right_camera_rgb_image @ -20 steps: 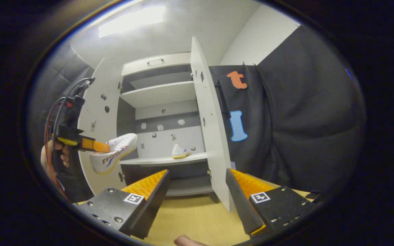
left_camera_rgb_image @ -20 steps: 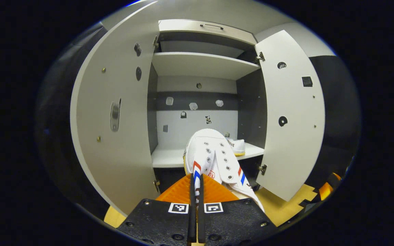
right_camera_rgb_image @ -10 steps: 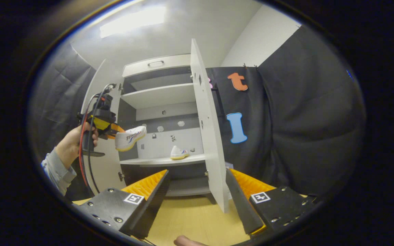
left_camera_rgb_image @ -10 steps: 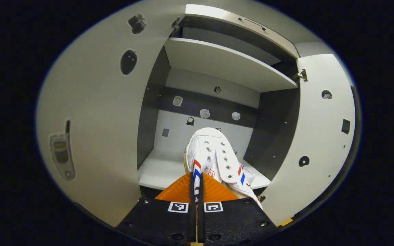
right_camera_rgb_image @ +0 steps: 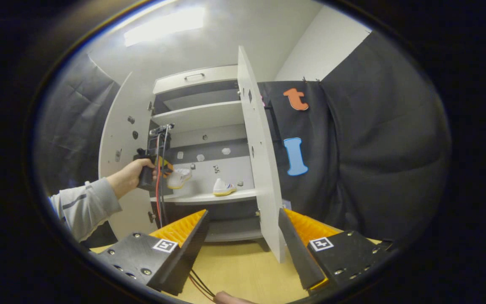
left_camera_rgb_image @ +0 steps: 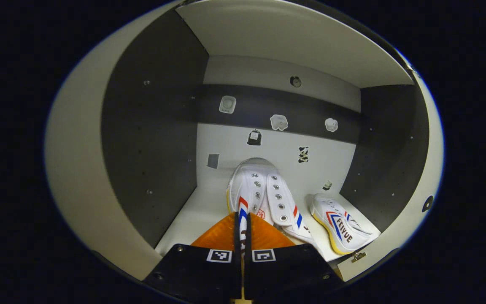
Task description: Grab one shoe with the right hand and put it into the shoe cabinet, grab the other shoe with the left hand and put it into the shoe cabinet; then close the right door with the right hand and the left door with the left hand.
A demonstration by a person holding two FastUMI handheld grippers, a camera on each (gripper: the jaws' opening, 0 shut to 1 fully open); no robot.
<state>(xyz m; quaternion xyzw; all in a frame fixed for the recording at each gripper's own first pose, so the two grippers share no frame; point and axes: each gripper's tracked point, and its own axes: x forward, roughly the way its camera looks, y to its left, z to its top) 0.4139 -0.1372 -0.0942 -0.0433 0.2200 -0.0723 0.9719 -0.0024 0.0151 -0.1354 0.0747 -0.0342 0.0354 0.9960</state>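
The left hand-held gripper [left_camera_rgb_image: 241, 219] was closed on the second shoe [left_camera_rgb_image: 264, 198], held above the cabinet shelf [left_camera_rgb_image: 192, 215]; it should come down flat at 9 o'clock of the first shoe [left_camera_rgb_image: 340, 228] before release. The right gripper view showed the right hand-held gripper [right_camera_rgb_image: 243, 230] open and empty, the right door [right_camera_rgb_image: 260, 169] open, and the holding hand [right_camera_rgb_image: 131, 175].

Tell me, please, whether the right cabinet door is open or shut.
Open. In the right gripper view the right door stands swung out edge-on from the cabinet, leaving the shelf and a shoe exposed.
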